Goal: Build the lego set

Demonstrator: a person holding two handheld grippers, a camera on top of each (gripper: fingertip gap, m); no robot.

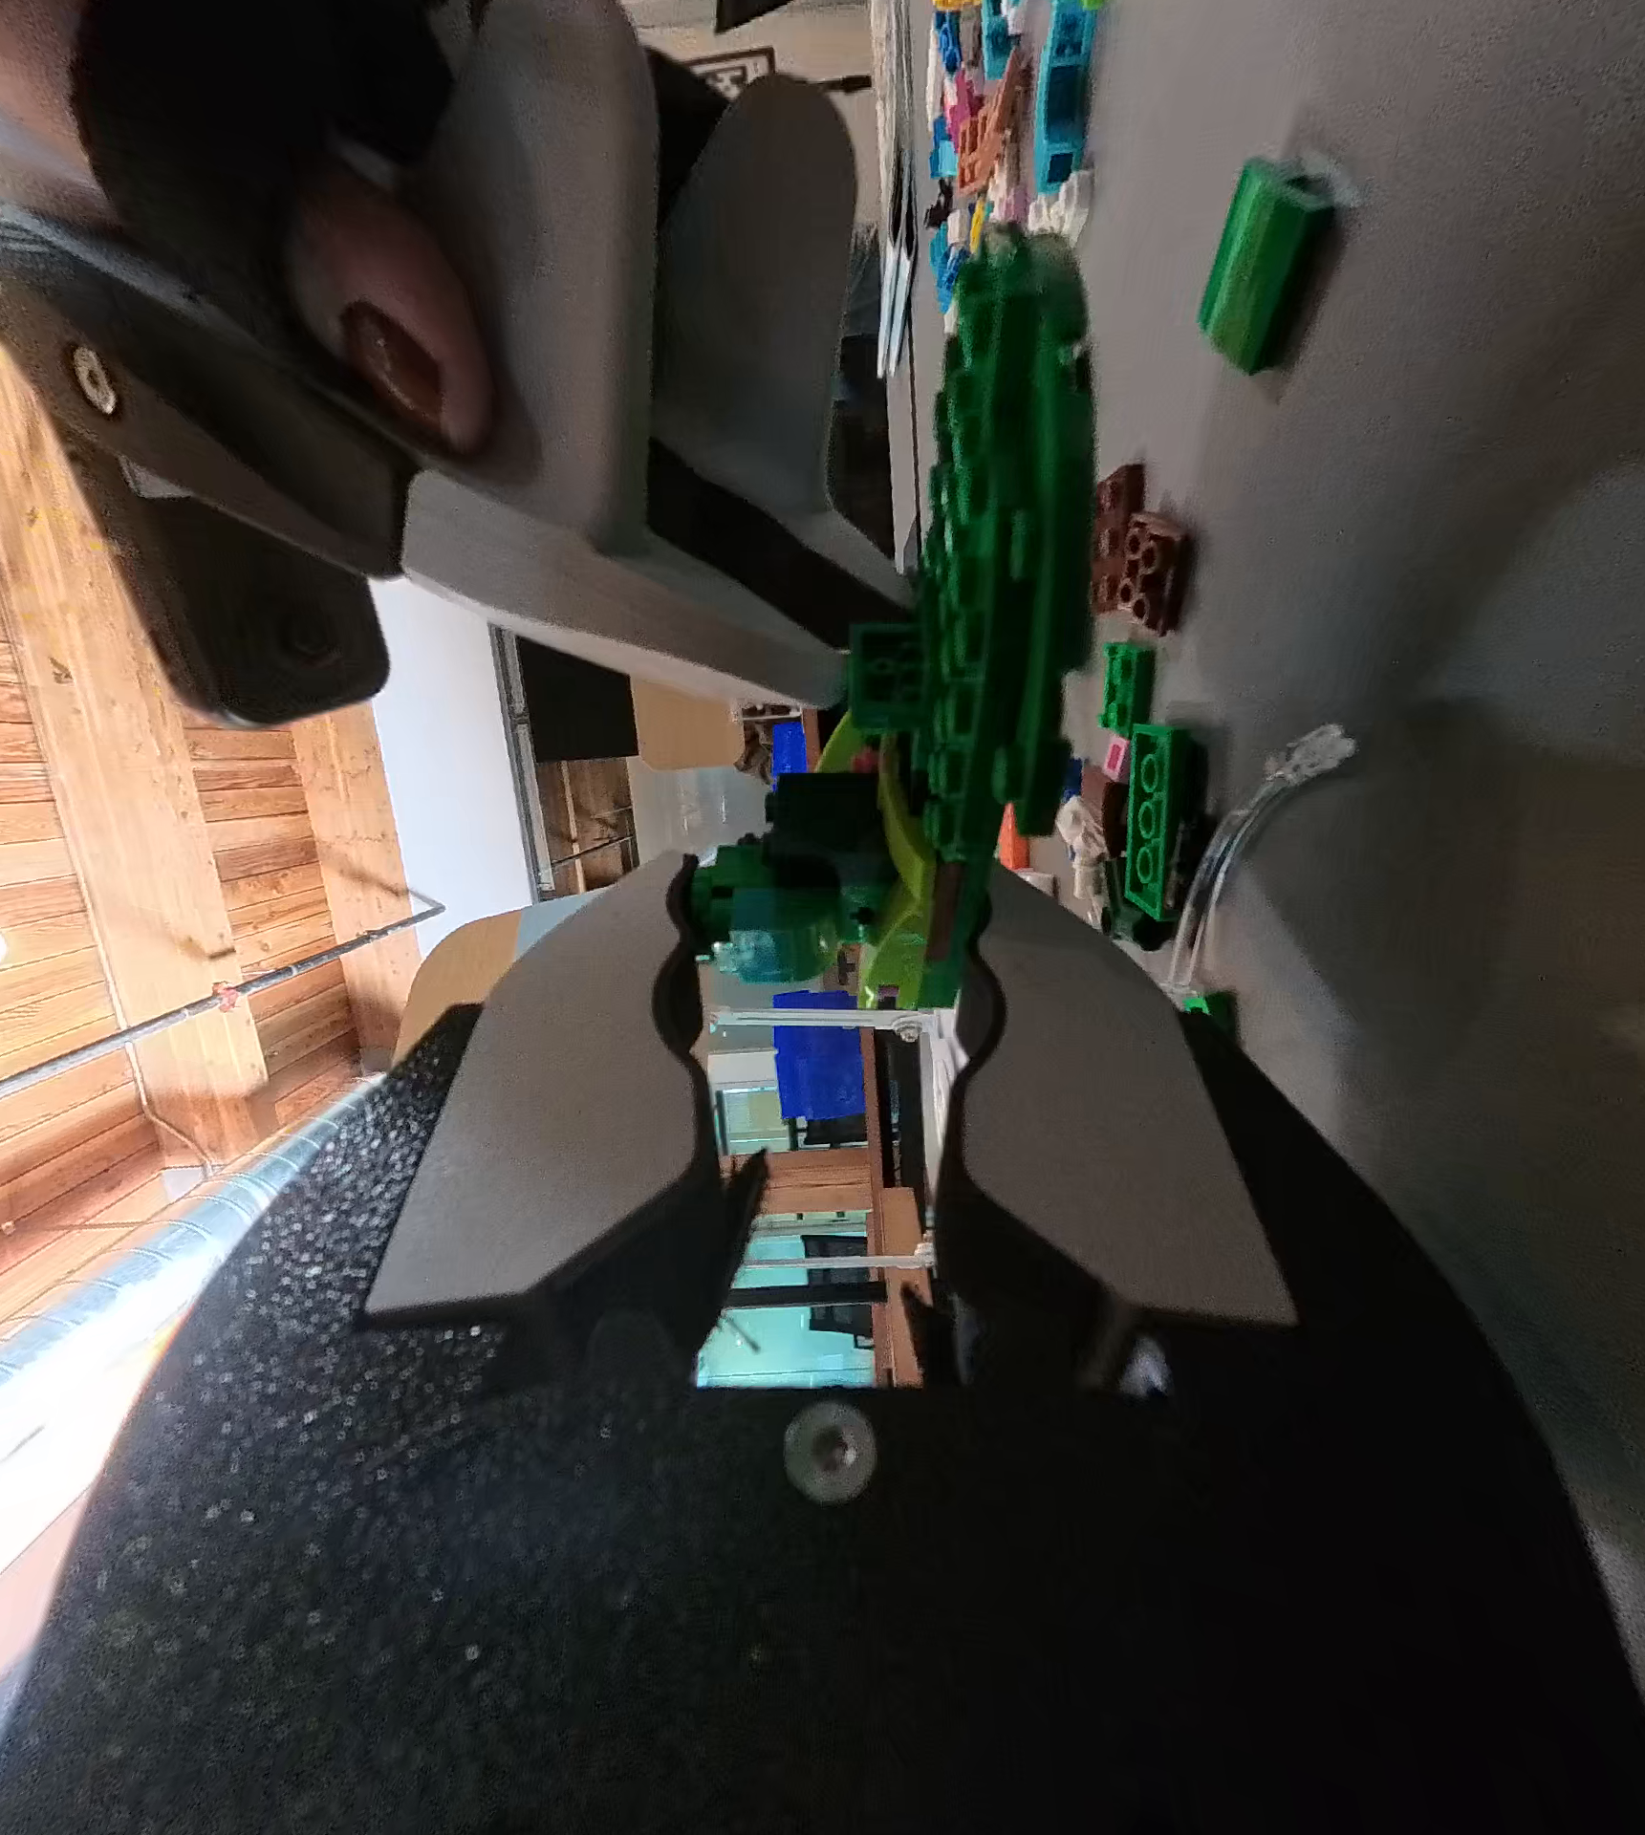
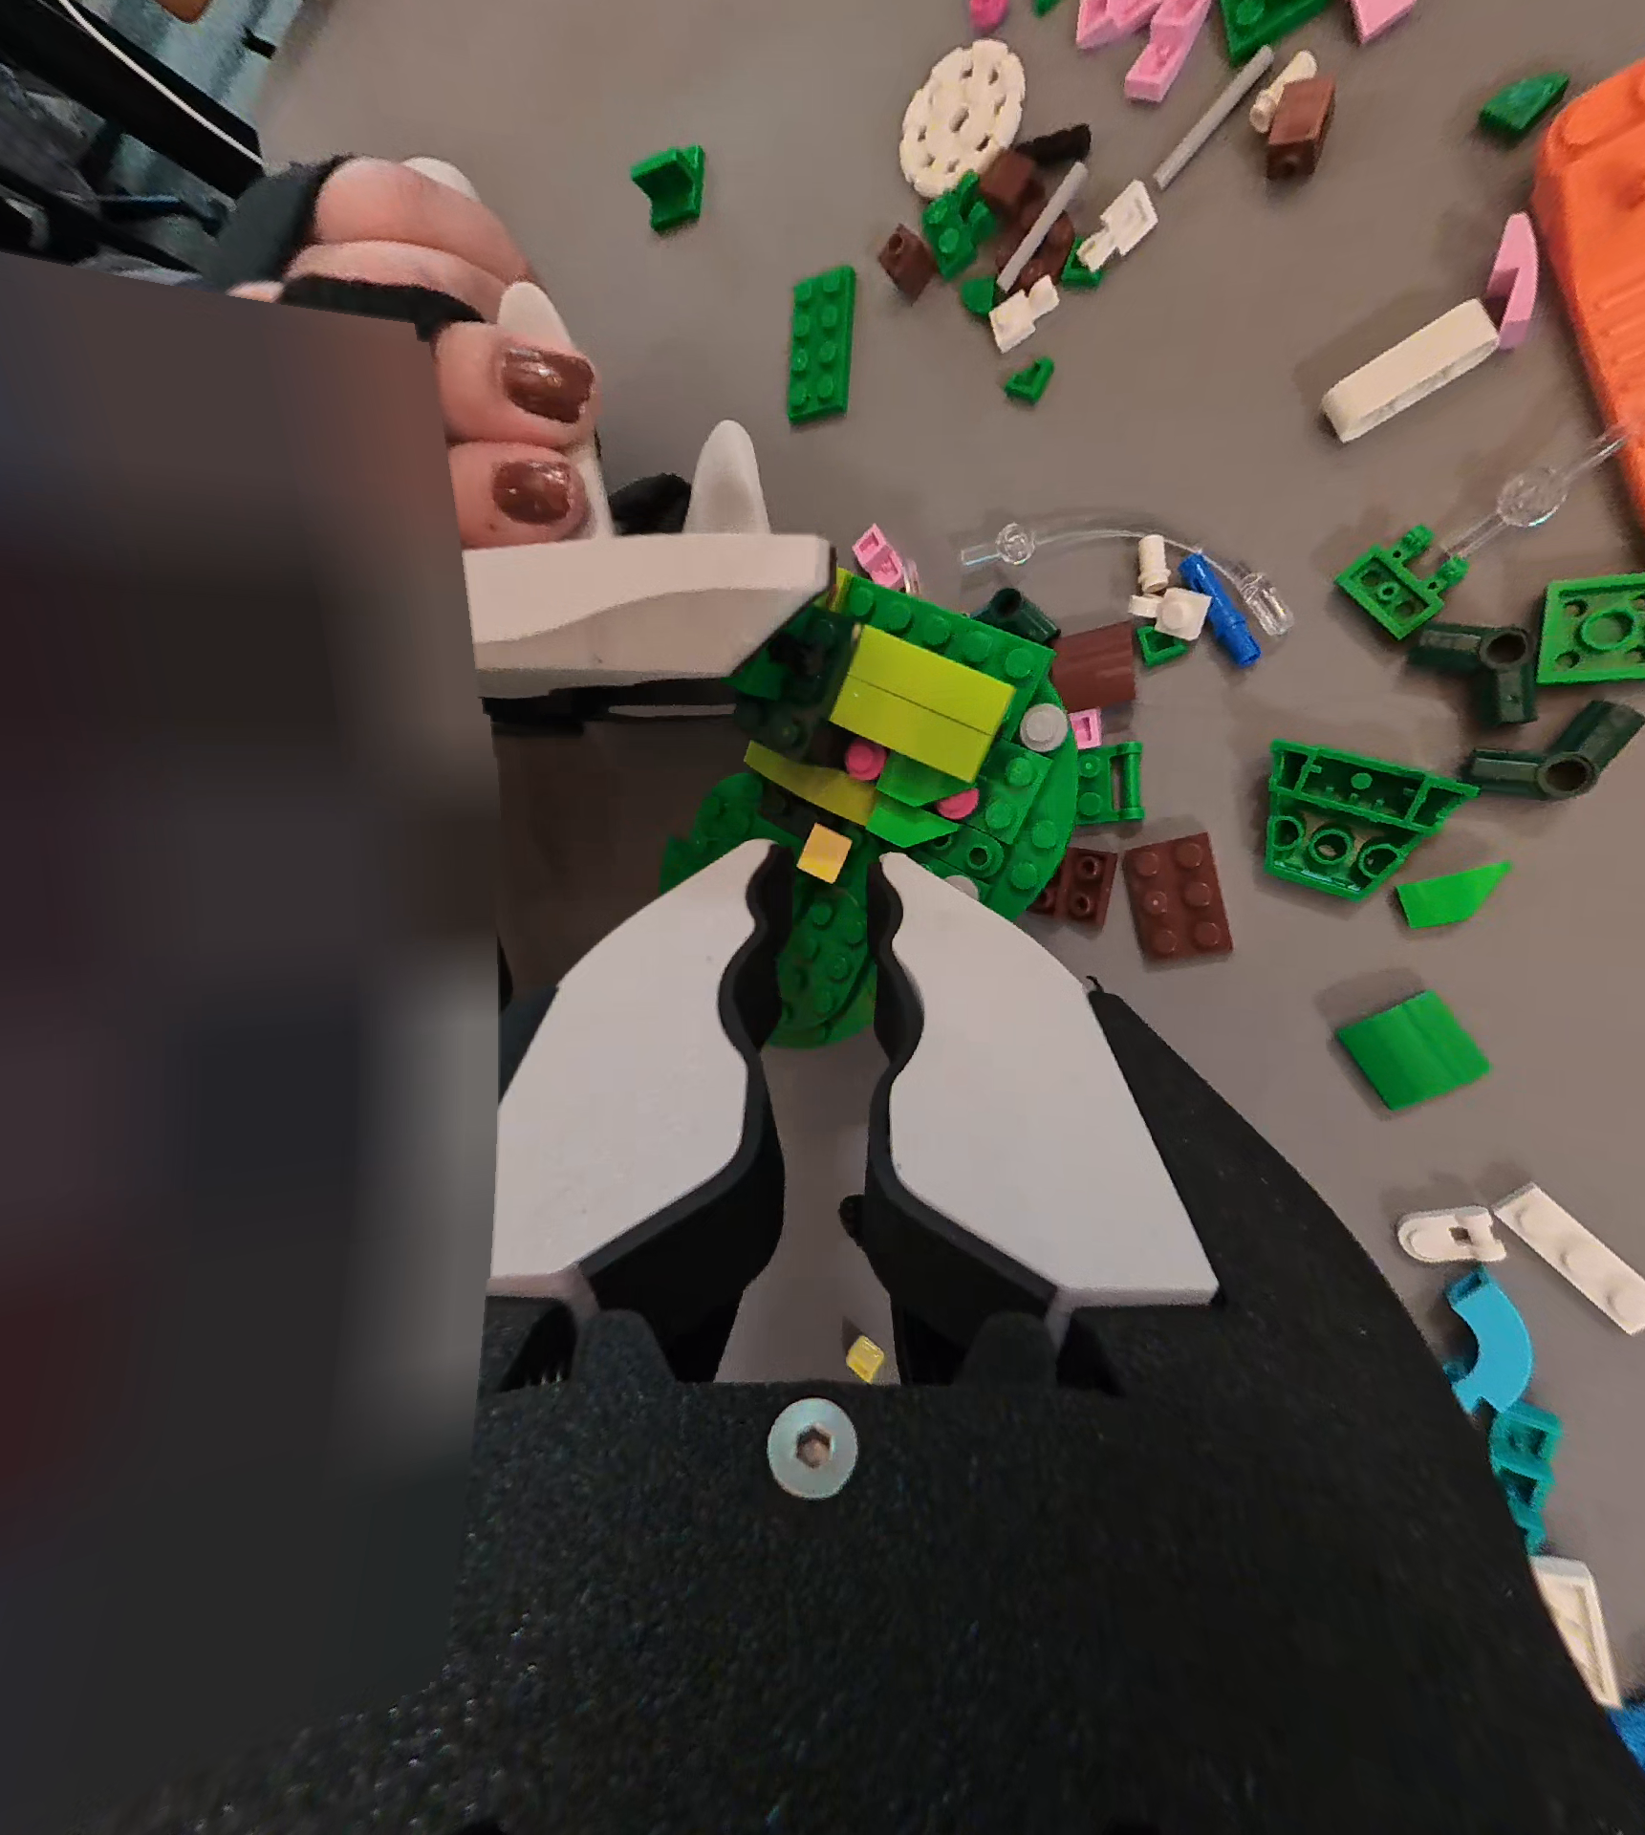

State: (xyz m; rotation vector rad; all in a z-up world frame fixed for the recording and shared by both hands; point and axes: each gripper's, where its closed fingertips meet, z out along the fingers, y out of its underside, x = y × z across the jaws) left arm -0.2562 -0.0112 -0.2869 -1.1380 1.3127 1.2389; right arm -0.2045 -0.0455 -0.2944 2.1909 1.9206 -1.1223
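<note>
The lego build (image 2: 937, 695) is a round green plate with lime, dark green and pink pieces on top. It also shows edge-on in the left wrist view (image 1: 997, 556), held just above the grey table (image 1: 1493, 695). My left gripper (image 1: 833, 894) is shut on the build, one finger above it and one below. It enters the right wrist view from the left (image 2: 798, 621). My right gripper (image 2: 828, 859) hangs over the build's near edge with its jaws narrowly apart. A small yellow piece (image 2: 823, 852) sits at its tips; whether it is gripped is unclear. The right gripper also shows in the left wrist view (image 1: 838, 665).
Loose pieces lie to the right of the build: a brown plate (image 2: 1176, 894), a green plate (image 2: 820, 343), a green slope (image 2: 1412, 1048), an orange brick separator (image 2: 1642, 298) and a white round plate (image 2: 962, 114). Another yellow piece (image 2: 863, 1355) lies under my right gripper. A hand (image 2: 520, 397) holds the left gripper. My right fingertips sit around 6 centimetres from my left ones. My right gripper's tips are some 6 centimetres from the brown plate (image 2: 1176, 894).
</note>
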